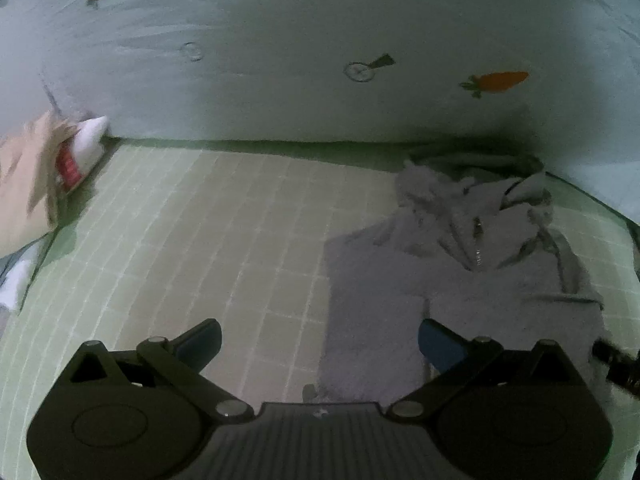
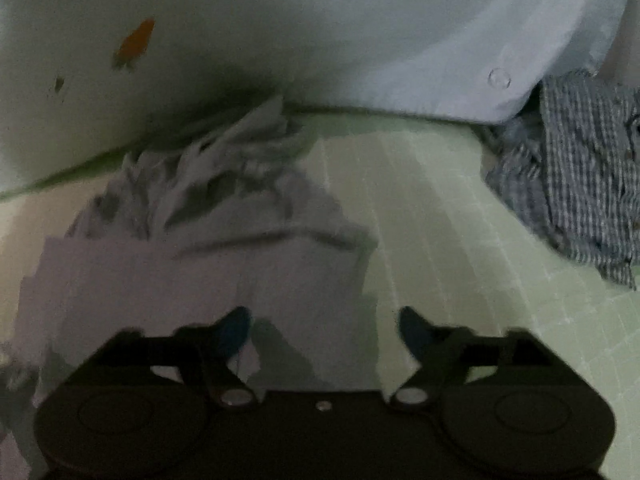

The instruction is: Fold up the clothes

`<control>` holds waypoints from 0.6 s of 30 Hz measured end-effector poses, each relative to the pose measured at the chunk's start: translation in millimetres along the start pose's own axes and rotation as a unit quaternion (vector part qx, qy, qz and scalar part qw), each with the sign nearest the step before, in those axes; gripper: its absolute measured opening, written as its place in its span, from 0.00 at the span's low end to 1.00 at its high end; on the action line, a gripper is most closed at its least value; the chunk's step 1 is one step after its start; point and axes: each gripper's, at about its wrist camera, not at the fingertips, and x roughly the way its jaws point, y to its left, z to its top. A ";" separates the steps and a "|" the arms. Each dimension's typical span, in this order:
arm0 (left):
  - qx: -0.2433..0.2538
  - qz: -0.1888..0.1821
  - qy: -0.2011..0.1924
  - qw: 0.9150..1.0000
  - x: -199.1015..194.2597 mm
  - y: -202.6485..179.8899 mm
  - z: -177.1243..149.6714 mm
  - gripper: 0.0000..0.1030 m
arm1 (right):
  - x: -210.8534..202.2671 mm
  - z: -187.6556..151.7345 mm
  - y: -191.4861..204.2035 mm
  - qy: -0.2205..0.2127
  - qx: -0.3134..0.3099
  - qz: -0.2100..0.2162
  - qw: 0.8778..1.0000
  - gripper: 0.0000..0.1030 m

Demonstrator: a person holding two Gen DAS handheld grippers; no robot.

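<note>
A grey zip-up hooded top [image 1: 460, 280] lies partly folded on a pale green gridded mat [image 1: 200, 240], its hood bunched toward the far wall. My left gripper [image 1: 320, 340] hovers open over the top's near left edge, nothing between its blue-padded fingers. In the right wrist view the same grey top [image 2: 224, 248] spreads across the left and middle, crumpled at its far end. My right gripper [image 2: 326, 328] hangs open above the top's near right edge, holding nothing.
A pale cloth with orange carrot prints [image 1: 500, 82] rises behind the mat. A checked blue-and-white garment [image 2: 580, 184] lies heaped at the right. A white and red packet [image 1: 80, 152] and beige fabric [image 1: 24, 184] sit at the left edge. Part of a dark tool [image 1: 618, 364] shows at the right.
</note>
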 end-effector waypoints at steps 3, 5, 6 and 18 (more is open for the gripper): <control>0.000 -0.011 0.000 1.000 10.0 -6.4 12.7 1.00 | 8.3 19.3 -3.0 -0.017 -0.002 -0.008 1.000 0.95; -0.004 -0.017 -0.008 1.000 18.1 -11.4 24.8 1.00 | 15.9 33.8 -5.2 -0.026 -0.001 -0.014 1.000 0.96; -0.007 -0.017 -0.012 1.000 22.4 -13.9 31.0 1.00 | 20.8 43.1 -8.3 -0.030 0.003 -0.015 0.999 0.96; -0.020 0.005 -0.015 1.000 78.6 -30.9 92.4 1.00 | 125.7 133.2 -12.5 -0.008 0.059 0.008 0.998 0.97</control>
